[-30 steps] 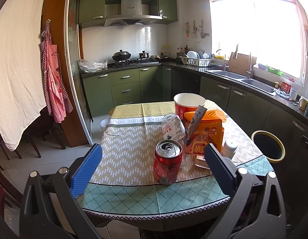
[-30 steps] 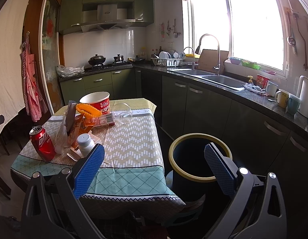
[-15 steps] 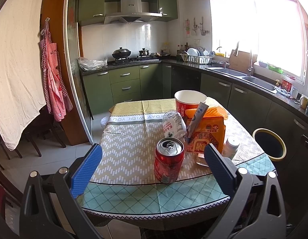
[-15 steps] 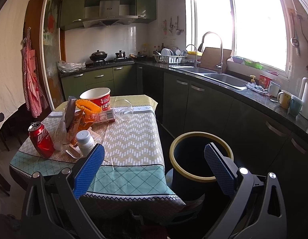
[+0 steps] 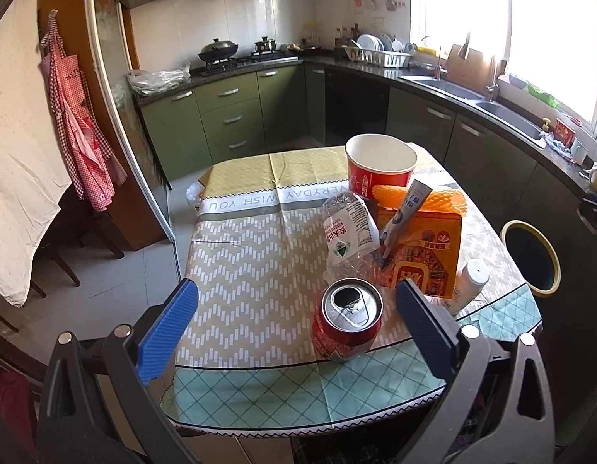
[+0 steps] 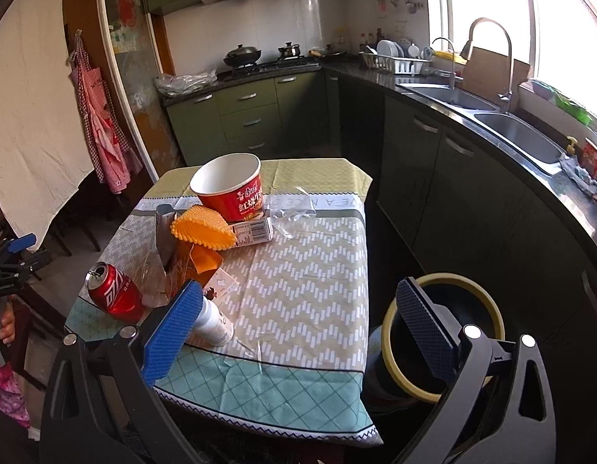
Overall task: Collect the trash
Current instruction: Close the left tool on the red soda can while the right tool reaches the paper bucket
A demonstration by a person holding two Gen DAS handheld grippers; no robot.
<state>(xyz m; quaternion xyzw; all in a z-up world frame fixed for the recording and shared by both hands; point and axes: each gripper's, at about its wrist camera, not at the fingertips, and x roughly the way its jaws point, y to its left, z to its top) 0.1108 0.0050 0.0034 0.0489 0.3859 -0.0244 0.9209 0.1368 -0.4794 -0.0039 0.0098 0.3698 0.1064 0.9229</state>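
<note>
A red soda can point(image 5: 348, 323) stands near the table's front edge, also seen in the right wrist view point(image 6: 115, 294). Behind it lie a crushed clear bottle point(image 5: 347, 237), an orange snack box point(image 5: 422, 249), a white small bottle point(image 5: 468, 284), orange foam netting point(image 6: 203, 230) and a red noodle bowl point(image 5: 379, 164). My left gripper point(image 5: 294, 326) is open, with the can between its fingertips but nearer the right one. My right gripper point(image 6: 298, 319) is open above the table's front edge, its left finger over the white bottle point(image 6: 211, 321).
A black bin with a yellow rim point(image 6: 443, 332) stands on the floor right of the table point(image 6: 298, 270); it also shows in the left wrist view point(image 5: 530, 259). Dark cabinets and a sink counter point(image 6: 492, 116) run along the right. A chair and hanging cloth point(image 5: 12, 116) are at the left.
Both grippers have moved closer to the table and tilted down. The can now sits between the left fingertips. Nothing has been picked up.
</note>
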